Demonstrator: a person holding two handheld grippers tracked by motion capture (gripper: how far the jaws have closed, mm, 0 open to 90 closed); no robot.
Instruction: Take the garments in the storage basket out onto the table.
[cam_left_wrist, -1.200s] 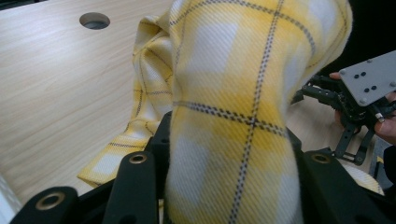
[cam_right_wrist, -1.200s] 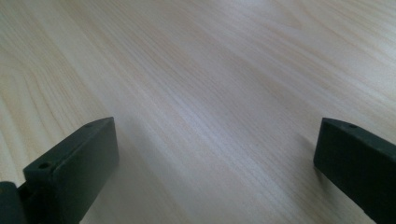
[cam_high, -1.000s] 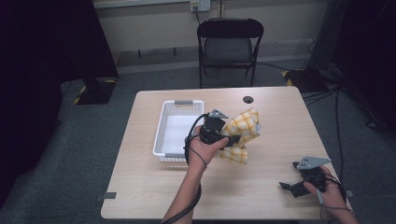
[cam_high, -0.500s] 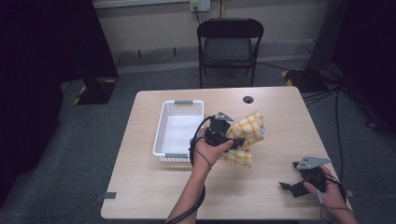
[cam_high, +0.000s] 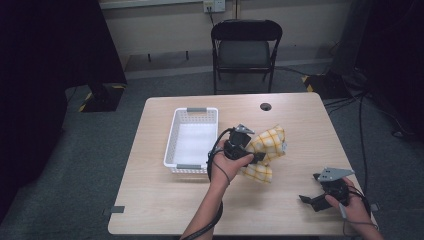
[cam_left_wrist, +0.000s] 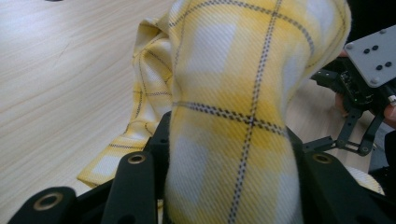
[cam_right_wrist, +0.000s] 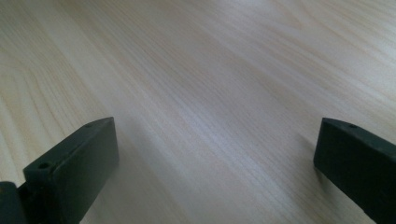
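Observation:
A yellow checked cloth (cam_high: 270, 141) is bunched up right of the table's middle, partly lifted and partly trailing on the wood. My left gripper (cam_high: 254, 158) is shut on it. In the left gripper view a thick fold of the cloth (cam_left_wrist: 243, 93) bulges up between the two black jaws, and a loose end lies on the table behind it. My right gripper (cam_high: 309, 200) rests low at the near right corner, apart from the cloth. Its jaws stand wide open over bare wood (cam_right_wrist: 215, 149), and it also shows farther off in the left gripper view (cam_left_wrist: 355, 135).
A white plastic basket (cam_high: 172, 150) stands just left of the left hand, with nothing in it. A round cable hole (cam_high: 265, 106) sits near the table's far edge. A black folding chair (cam_high: 245, 50) stands behind the table.
The left hand has shifted slightly to the right with the cloth held in the gripper, and the cloth's folds have rearranged. The right gripper has stayed where it was.

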